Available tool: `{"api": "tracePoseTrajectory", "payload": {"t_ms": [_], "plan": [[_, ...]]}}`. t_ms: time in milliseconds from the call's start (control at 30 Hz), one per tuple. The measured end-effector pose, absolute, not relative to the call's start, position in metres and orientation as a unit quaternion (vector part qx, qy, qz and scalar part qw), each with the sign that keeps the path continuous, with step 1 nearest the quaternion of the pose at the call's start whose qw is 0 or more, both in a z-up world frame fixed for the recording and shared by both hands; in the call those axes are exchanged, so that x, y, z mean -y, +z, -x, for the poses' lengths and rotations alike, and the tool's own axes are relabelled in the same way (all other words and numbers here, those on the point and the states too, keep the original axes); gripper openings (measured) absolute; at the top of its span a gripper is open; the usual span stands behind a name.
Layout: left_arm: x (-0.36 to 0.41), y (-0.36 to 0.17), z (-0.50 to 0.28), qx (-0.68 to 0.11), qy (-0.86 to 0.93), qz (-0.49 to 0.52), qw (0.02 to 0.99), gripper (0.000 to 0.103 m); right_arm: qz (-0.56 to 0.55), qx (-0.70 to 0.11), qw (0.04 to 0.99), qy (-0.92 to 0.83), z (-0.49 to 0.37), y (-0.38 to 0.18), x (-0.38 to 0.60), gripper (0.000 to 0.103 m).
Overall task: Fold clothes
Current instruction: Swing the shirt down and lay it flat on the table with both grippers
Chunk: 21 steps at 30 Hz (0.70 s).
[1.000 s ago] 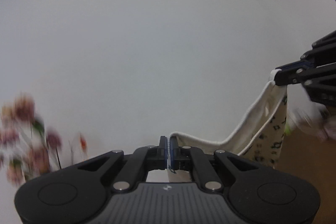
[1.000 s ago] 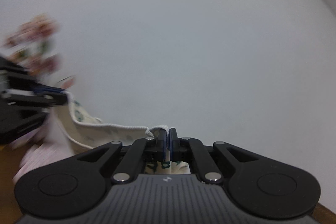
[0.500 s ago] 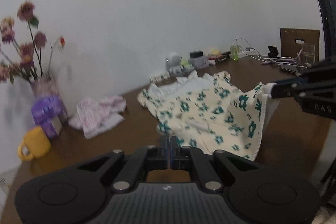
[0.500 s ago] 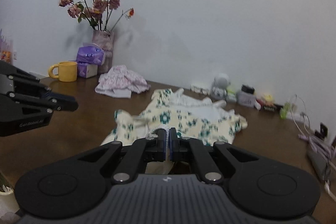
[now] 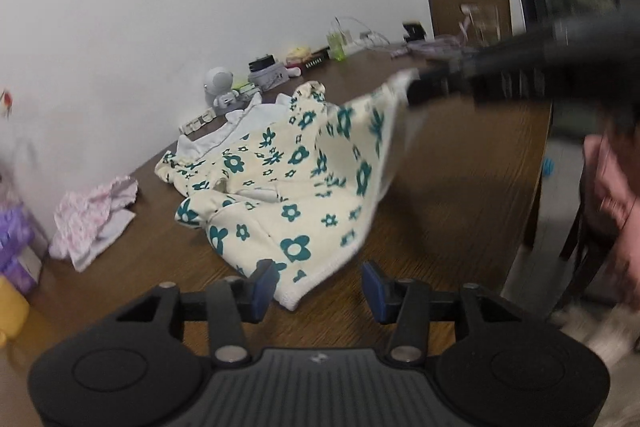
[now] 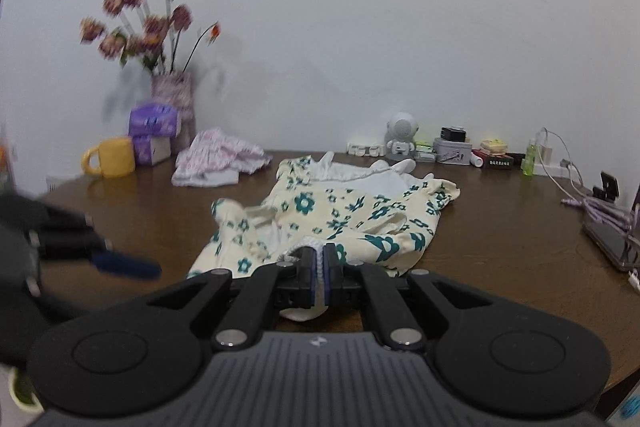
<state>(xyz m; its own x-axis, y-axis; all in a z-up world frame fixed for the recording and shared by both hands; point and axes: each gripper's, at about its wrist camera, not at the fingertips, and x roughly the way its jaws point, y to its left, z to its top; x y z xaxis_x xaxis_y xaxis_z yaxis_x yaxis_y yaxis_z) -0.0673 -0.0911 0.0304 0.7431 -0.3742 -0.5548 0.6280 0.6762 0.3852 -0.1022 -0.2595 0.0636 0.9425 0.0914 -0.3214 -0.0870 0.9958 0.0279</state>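
A cream garment with teal flowers (image 5: 280, 187) lies spread on the brown table (image 5: 440, 207), white lining showing at its far end. My left gripper (image 5: 319, 289) is low at the near hem; its jaws are opening. The hem corner lies loose between the blue pads (image 5: 264, 285), which do not press on it. My right gripper (image 6: 319, 267) is shut on a white-edged hem of the garment (image 6: 340, 215) and holds that corner lifted off the table. In the left wrist view the right gripper (image 5: 416, 91) is blurred at upper right. The left gripper (image 6: 120, 263) is blurred at the left of the right wrist view.
A crumpled pink garment (image 6: 216, 163), a yellow mug (image 6: 110, 157), purple tissue packs (image 6: 154, 123) and a flower vase (image 6: 172, 95) stand at the back left. A small white figure (image 6: 402, 139), boxes, cables and a phone (image 6: 612, 243) line the back and right. A person's pink sleeve (image 5: 612, 187) is at the right.
Both grippers came down from in front of the wall to the table, laying the flowered garment out. The left jaws went from shut on the hem to apart, and the corner dropped.
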Motion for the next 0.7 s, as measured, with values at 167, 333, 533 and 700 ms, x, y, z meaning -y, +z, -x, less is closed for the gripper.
{"api": "tracePoseTrajectory", "payload": {"t_ms": [167,333,533,700], "plan": [[0.102,0.016,0.059,-0.205,-0.243,-0.35,0.881,0.026,-0.025,-0.158,0.986,0.045,0.104,0.067,0.261,0.003],[0.085,0.024,0.055,-0.206,-0.215,-0.293,0.909,0.002,-0.017,-0.162,0.985,0.047,0.109,0.065,0.258,0.003],[0.035,0.037,0.058,-0.208,-0.143,-0.18,0.951,0.002,-0.009,-0.218,0.972,0.088,0.115,0.049,0.248,0.003],[0.016,0.035,0.057,-0.222,-0.112,-0.157,0.956,0.002,-0.008,-0.265,0.954,0.141,0.111,0.033,0.233,0.003]]}}
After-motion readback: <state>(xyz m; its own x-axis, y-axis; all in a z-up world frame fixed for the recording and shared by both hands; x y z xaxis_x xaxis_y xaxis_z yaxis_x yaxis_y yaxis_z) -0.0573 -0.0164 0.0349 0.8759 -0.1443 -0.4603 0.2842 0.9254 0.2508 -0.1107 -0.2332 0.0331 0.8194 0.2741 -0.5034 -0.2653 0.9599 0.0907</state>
